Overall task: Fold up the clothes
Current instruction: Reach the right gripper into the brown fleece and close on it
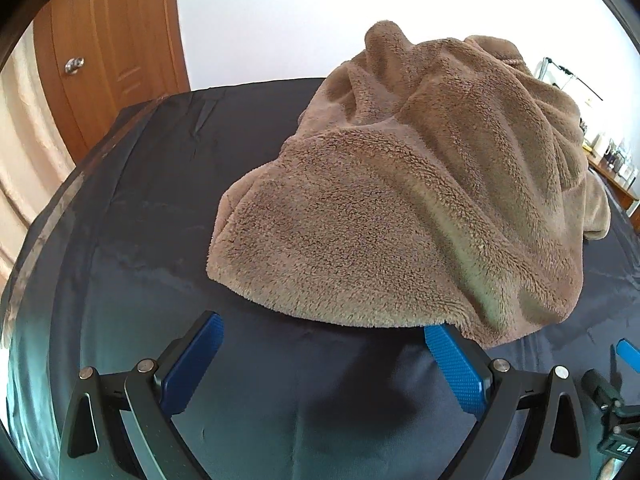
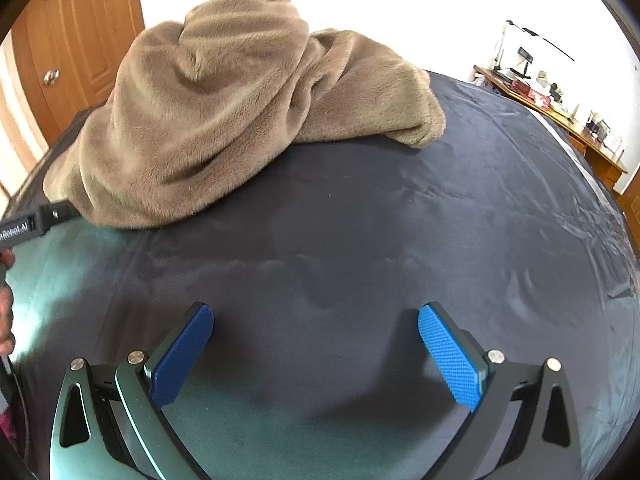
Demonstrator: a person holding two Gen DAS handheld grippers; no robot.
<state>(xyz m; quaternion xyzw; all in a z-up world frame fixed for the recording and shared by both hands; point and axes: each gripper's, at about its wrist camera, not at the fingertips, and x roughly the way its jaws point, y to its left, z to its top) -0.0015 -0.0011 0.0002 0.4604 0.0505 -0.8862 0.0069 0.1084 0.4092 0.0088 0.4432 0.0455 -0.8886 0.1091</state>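
Note:
A crumpled brown fleece garment (image 1: 400,184) lies heaped on a dark bed sheet (image 1: 160,200). My left gripper (image 1: 326,326) is open with blue pads, right at the garment's near hem; the hem overlaps the tip of its right finger (image 1: 452,356). In the right wrist view the same garment (image 2: 224,104) lies at upper left. My right gripper (image 2: 316,316) is open and empty over bare sheet (image 2: 400,220), well short of the garment. The left gripper's body (image 2: 36,220) shows at the left edge beside the garment.
A wooden door (image 1: 108,68) stands behind the bed at left. A wooden desk (image 2: 560,120) with a lamp and small items stands at the far right. The white wall (image 1: 320,12) is behind. Part of the right gripper (image 1: 616,400) shows at lower right.

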